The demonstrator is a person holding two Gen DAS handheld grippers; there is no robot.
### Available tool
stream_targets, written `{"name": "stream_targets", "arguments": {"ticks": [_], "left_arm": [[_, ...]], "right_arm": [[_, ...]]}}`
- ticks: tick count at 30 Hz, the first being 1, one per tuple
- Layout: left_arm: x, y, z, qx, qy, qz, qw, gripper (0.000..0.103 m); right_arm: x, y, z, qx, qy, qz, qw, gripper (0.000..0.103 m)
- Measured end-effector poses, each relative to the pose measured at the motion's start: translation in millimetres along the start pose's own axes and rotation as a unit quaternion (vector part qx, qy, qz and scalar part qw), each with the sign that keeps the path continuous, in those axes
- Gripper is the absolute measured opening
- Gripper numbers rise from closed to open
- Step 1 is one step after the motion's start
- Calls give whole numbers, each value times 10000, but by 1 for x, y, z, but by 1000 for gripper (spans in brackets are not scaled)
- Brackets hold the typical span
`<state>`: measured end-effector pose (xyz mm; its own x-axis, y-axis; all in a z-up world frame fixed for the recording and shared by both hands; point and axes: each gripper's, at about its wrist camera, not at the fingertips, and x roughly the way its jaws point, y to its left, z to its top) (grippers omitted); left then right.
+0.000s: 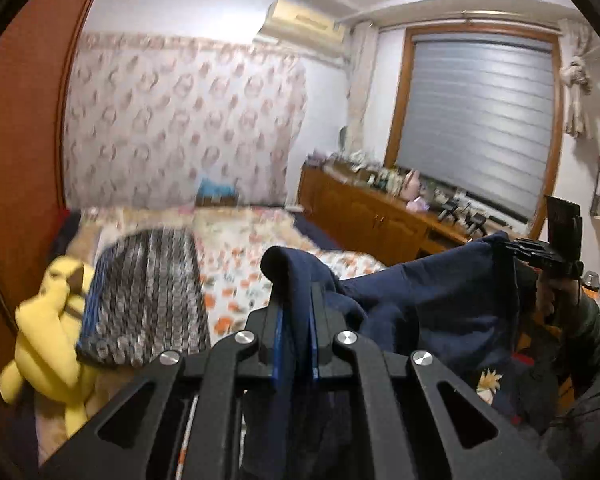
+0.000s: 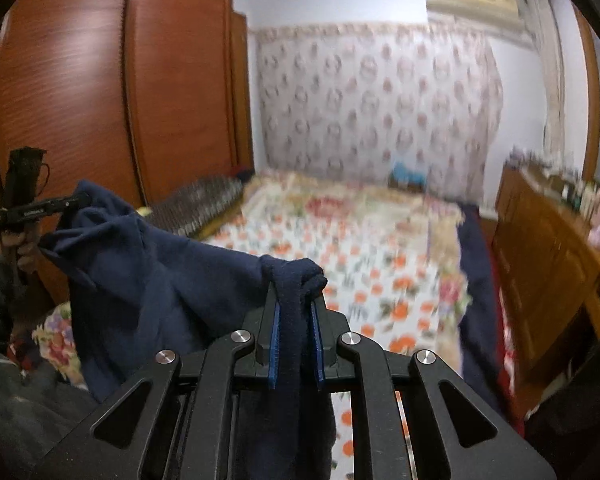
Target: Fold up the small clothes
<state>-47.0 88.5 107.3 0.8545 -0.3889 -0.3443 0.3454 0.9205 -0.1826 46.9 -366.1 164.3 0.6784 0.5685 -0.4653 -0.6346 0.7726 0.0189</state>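
The bed (image 2: pixel 380 248) fills the middle of the room, spread with a cream quilt printed in orange and red flowers; a dark blue sheet edge (image 2: pixel 476 280) shows along its window side. A tall wooden wardrobe (image 2: pixel 100 88) stands beside the bed; a floral curtain (image 1: pixel 180 120) covers the far wall, with an air conditioner (image 1: pixel 304 24) mounted above it and a window blind (image 1: pixel 476 120) in a wooden frame to its right; a low wooden cabinet (image 1: pixel 364 216) under the window is crowded with small items too blurred to name.

A navy blue garment (image 1: pixel 432 296) hangs in the air above the bed, stretched between the two tools and sagging in the middle; one bunched corner sticks up between the left gripper (image 1: pixel 296 320)'s blue pads, which pinch it tightly; the opposite corner is clamped the same way in the right gripper (image 2: pixel 296 320), the cloth folding over its fingertips and hanging down behind them. From each wrist camera the other tool shows at the far end of the cloth, gripped by a hand (image 2: pixel 20 248) in a dark green sleeve.

A grey patterned pillow (image 1: pixel 148 296) lies at the wardrobe side of the bed; a yellow plush toy (image 1: pixel 48 320) sits just beside it.
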Motion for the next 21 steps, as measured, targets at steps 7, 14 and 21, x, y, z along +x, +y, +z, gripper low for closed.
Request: {"name": "stream_targets", "arguments": {"ticks": [7, 14, 21], "left_arm": [[-43, -9, 36, 270, -720, 216, 9968, 6], [-71, -11, 68, 422, -1219, 268, 9913, 6], [-57, 2, 108, 536, -1471, 539, 9862, 7]], "right_arm": [[-53, 11, 47, -376, -652, -221, 9969, 10], [-97, 14, 89, -604, -1177, -352, 9906, 10], [-109, 8, 132, -756, -1473, -507, 9849, 10]]}}
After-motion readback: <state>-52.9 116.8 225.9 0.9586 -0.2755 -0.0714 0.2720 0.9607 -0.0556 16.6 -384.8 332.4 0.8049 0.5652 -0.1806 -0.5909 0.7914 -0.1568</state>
